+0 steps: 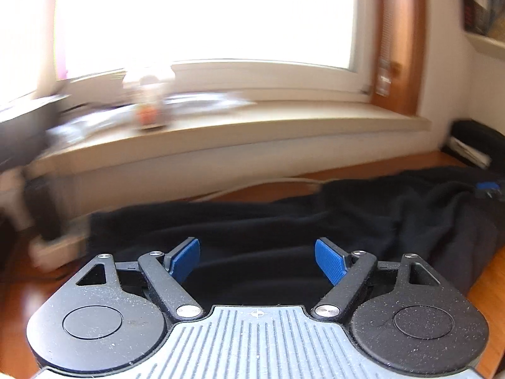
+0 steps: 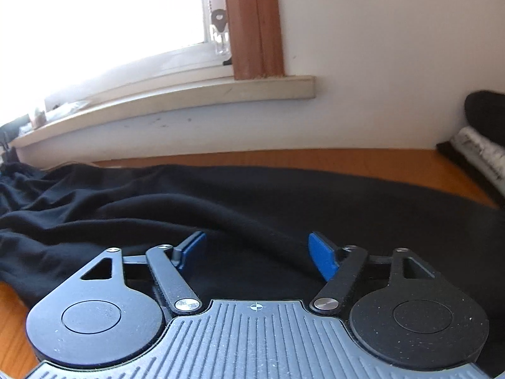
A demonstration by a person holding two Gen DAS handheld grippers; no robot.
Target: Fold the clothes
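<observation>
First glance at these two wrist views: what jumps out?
The blown-out bright window fills the top of both views, above a pale sill. Below it, a rumpled black garment sprawls across the orange-brown wooden table. Up close, the left gripper and right gripper show blue pads spread open over the cloth, gripping nothing.

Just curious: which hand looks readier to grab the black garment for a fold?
Probably the right gripper: open, a raised fold of the garment between its pads. The left gripper is open over flatter cloth.
</observation>
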